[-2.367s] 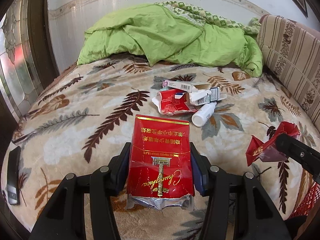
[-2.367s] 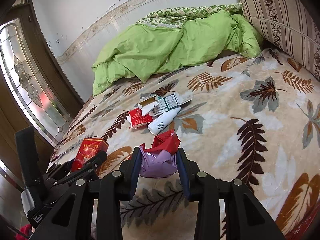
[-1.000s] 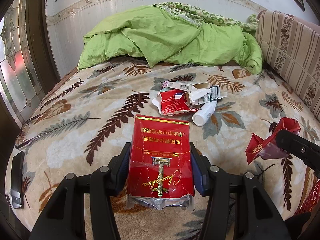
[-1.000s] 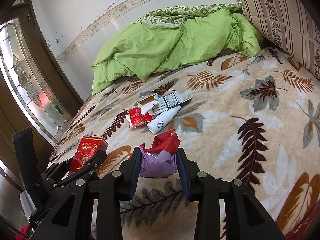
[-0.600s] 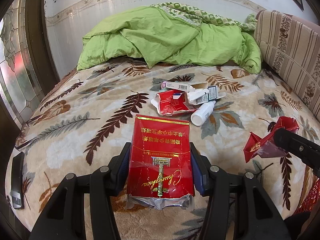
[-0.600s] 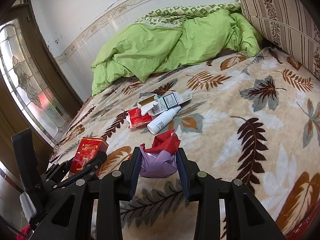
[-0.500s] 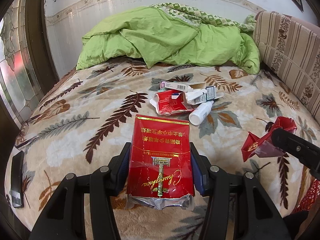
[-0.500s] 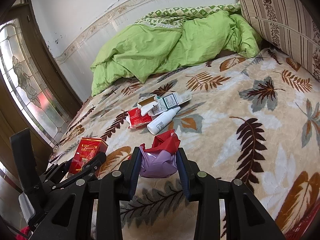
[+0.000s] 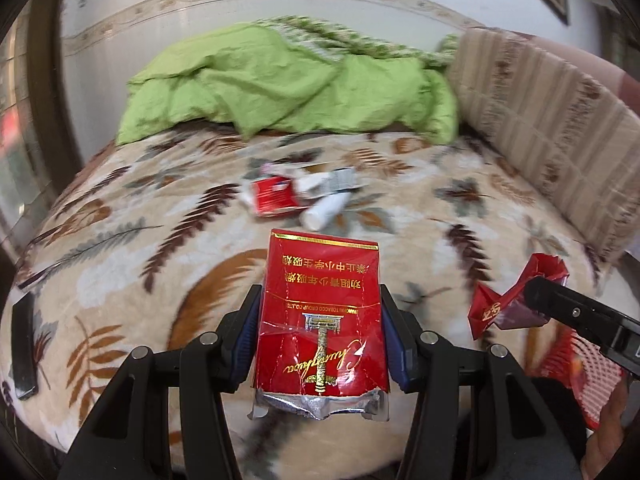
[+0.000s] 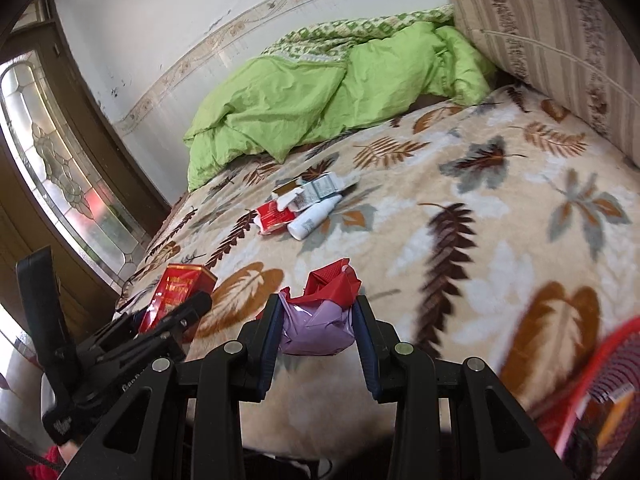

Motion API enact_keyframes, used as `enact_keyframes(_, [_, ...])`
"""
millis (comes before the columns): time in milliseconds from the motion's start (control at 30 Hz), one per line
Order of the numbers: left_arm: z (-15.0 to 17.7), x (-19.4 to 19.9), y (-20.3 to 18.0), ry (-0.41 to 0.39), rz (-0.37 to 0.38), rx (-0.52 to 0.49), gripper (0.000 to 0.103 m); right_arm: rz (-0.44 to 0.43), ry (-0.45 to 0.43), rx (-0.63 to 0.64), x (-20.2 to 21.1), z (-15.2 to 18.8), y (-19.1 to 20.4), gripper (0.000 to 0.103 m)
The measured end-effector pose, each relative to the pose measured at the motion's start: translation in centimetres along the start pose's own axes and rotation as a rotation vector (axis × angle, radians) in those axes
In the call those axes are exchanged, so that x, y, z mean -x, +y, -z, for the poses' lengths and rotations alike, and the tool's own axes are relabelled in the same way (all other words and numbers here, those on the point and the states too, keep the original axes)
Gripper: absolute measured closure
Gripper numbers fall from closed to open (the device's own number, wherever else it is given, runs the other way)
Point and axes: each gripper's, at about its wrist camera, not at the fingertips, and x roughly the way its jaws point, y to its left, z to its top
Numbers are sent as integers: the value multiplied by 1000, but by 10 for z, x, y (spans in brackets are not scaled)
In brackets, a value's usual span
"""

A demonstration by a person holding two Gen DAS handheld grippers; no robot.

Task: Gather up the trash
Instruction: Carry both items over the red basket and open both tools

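My left gripper [image 9: 320, 332] is shut on a flattened red cigarette pack [image 9: 320, 308] with gold print and torn foil at its near end. My right gripper [image 10: 318, 334] is shut on a crumpled red and purple wrapper [image 10: 320, 320]. Each gripper also shows in the other view: the red pack [image 10: 176, 292] at lower left, the wrapper [image 9: 508, 300] at right. Further up the leaf-patterned bedspread [image 9: 420, 208] lies a small heap: a torn red pack [image 9: 272, 198], a white bottle [image 9: 324, 210] and white cartons [image 10: 316, 192].
A red slatted basket [image 10: 600, 392] stands at the bed's near right corner, also seen as the basket [image 9: 584, 372]. A green quilt [image 9: 288, 84] is piled at the far end, a striped headboard cushion [image 9: 560, 152] runs along the right. A dark remote [image 9: 22, 344] lies at the left edge.
Both grippers have pulled back from the bed and risen a little with their trash still held. The heap looks farther away, and the red basket has come into view at lower right.
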Motion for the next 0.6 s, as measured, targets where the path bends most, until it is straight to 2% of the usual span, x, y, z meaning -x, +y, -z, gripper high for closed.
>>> enact_keyframes(133, [-8,10,-37,9,113,-70,50,19,-38,-57,43,3,-25,65])
enact_keyframes(300, [-17,20,-101,15,251,-201,50,128,-122,-124,113,5,-74,65])
enact_keyframes(367, [-19,22,-131,30,331,-251,50,179,-150,-161,138,8,-94,65])
enact_keyframes(433, [-19,20,-157,53,395,-283,50,227,-171,-201,162,12,-115,65])
enact_keyframes(567, [-12,6,-209,170,553,-326,50,326,-186,-278,199,27,-155,65])
enact_keyframes(600, [-10,3,-217,189,573,-331,50,343,-186,-296,206,32,-163,65])
